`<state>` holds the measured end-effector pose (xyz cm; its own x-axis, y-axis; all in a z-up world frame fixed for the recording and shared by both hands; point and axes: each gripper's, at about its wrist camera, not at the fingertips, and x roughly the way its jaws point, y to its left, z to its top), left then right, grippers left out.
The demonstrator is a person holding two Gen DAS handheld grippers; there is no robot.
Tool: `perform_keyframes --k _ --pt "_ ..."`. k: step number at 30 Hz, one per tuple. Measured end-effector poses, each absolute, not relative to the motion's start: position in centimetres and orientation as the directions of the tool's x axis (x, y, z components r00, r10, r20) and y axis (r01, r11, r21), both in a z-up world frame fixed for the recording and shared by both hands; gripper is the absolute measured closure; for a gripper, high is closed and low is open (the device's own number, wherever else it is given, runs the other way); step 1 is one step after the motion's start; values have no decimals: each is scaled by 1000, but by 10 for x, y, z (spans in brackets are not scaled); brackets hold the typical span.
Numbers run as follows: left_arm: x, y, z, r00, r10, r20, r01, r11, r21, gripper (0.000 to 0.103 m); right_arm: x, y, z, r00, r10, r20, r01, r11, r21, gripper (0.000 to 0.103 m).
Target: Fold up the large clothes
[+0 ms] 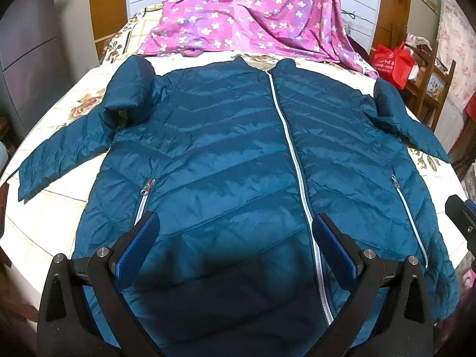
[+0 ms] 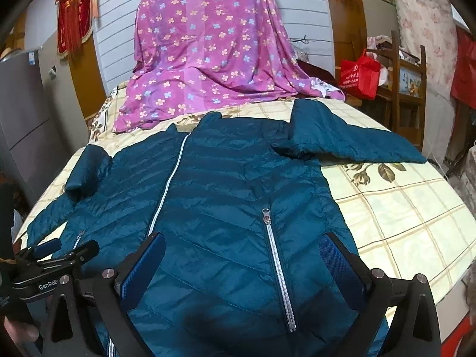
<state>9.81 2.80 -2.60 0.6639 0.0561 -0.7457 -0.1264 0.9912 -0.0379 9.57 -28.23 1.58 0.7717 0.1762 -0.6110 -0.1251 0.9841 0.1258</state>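
Observation:
A teal quilted jacket (image 1: 232, 136) lies flat and front up on the bed, its white front zipper (image 1: 293, 148) closed and both sleeves spread sideways. My left gripper (image 1: 238, 235) is open over the jacket's lower left half, with nothing between its blue pads (image 1: 145, 235). In the right wrist view the same jacket (image 2: 226, 196) fills the middle. My right gripper (image 2: 242, 255) is open over the lower right half, straddling the pocket zipper (image 2: 276, 267). The left gripper (image 2: 65, 248) also shows at the left edge, open. The jacket's hem is hidden under the grippers.
The bed (image 2: 401, 214) has a cream checked sheet with flowers. A purple flowered cloth (image 1: 244, 15) is draped over something at the far end. A red bag (image 1: 392, 62) sits on wooden furniture to the right. A grey cabinet (image 2: 26, 125) stands left.

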Motion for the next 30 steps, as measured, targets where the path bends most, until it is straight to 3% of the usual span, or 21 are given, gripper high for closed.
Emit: perform_keyframes --k 9,30 --pt "98 27 -27 660 50 -749 -132 990 -50 1 91 -268 16 777 153 -610 -153 987 52 0" --pt "100 30 -29 650 48 -758 -140 988 -58 1 97 -269 9 749 148 -646 -131 989 74 0"
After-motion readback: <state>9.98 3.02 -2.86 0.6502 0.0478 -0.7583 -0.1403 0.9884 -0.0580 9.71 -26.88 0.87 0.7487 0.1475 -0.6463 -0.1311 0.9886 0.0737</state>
